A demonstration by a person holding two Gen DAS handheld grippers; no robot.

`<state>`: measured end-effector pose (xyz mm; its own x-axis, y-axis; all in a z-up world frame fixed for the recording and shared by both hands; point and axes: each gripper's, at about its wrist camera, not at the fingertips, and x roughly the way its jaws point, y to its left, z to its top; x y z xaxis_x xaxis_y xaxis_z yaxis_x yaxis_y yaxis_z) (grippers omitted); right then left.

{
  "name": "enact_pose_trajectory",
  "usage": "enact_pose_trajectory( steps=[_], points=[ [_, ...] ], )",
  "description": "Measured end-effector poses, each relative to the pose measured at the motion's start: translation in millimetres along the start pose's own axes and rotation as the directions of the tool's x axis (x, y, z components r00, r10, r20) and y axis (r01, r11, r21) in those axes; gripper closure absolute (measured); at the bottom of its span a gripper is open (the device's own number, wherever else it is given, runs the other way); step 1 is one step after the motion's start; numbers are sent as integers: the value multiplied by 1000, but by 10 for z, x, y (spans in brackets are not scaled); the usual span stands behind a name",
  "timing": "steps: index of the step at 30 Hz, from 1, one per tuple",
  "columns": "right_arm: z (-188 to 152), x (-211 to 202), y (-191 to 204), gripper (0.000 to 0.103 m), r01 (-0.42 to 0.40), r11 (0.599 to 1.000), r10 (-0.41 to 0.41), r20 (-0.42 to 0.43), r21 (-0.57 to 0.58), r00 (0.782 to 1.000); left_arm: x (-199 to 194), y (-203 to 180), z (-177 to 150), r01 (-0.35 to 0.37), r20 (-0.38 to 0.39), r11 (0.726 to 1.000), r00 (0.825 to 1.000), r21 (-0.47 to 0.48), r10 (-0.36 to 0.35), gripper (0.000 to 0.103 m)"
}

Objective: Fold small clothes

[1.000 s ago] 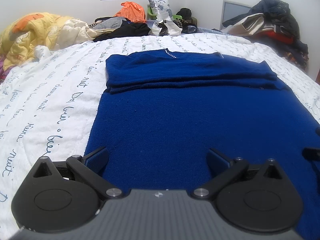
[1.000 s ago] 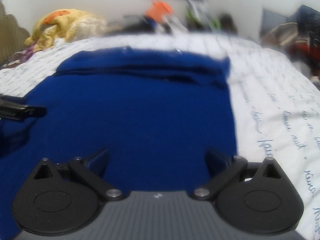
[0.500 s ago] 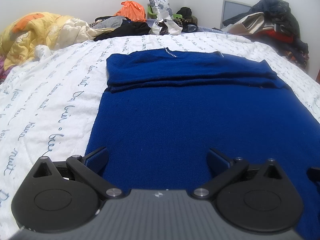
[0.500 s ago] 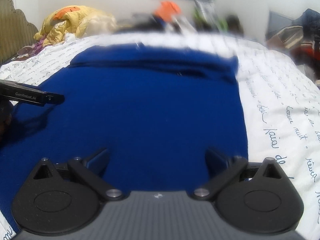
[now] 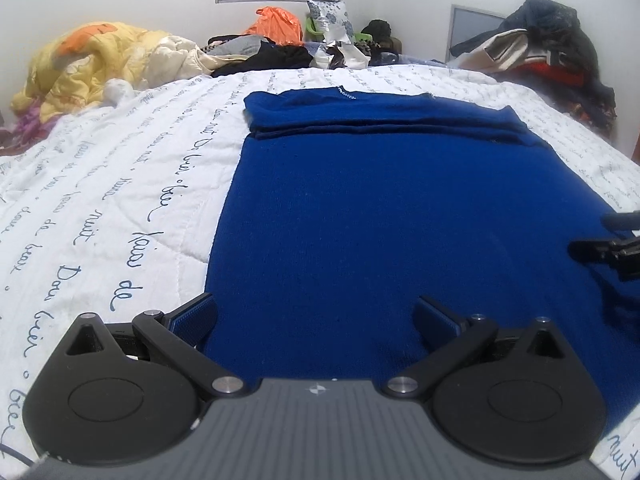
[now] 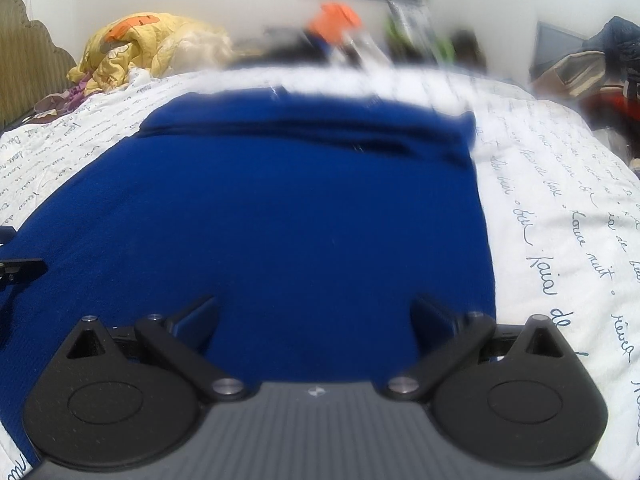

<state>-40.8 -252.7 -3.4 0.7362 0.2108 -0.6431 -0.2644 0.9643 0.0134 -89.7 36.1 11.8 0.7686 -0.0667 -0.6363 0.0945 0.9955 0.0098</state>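
Note:
A dark blue knit garment [image 5: 380, 208] lies flat on the white quilt, its far part folded over into a band [image 5: 380, 118]. It also shows in the right wrist view [image 6: 280, 220]. My left gripper [image 5: 316, 316] is open and empty over the garment's near left corner. My right gripper [image 6: 314, 316] is open and empty over the near right part, close to the right edge. The right gripper's tip shows at the right edge of the left wrist view [image 5: 608, 250]. The left gripper's tip shows at the left edge of the right wrist view [image 6: 20, 272].
The white quilt with blue script [image 5: 100, 208] covers the bed. A yellow blanket [image 5: 100, 56] is heaped at the far left. Clothes and bags [image 5: 296, 46] are piled along the far wall, with more clothes [image 5: 552, 48] at the far right.
Both grippers have shifted a little over the garment's near edge and stay open. The right view has moved slightly right. The garment lies as before.

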Motion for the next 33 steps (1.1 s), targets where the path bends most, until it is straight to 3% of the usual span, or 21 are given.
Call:
enact_pose_trajectory(
  steps=[10, 18, 30, 33],
  points=[
    [2, 13, 9, 0, 9, 1000, -9, 1, 6, 1000, 7, 4, 14, 3, 0, 1000, 1000, 6, -3, 0],
    [4, 15, 3, 0, 8, 1000, -8, 2, 6, 1000, -148, -131, -99, -81, 13, 997, 997, 1, 81, 0],
    [-17, -16, 25, 0, 37, 999, -37, 4, 24, 999, -196, -80, -168, -63, 28, 998, 998, -31, 64, 0],
    [-54, -99, 60, 0, 79, 995, -78, -22, 56, 997, -200, -84, -175, -66, 31, 997, 997, -32, 67, 0]
  ],
)
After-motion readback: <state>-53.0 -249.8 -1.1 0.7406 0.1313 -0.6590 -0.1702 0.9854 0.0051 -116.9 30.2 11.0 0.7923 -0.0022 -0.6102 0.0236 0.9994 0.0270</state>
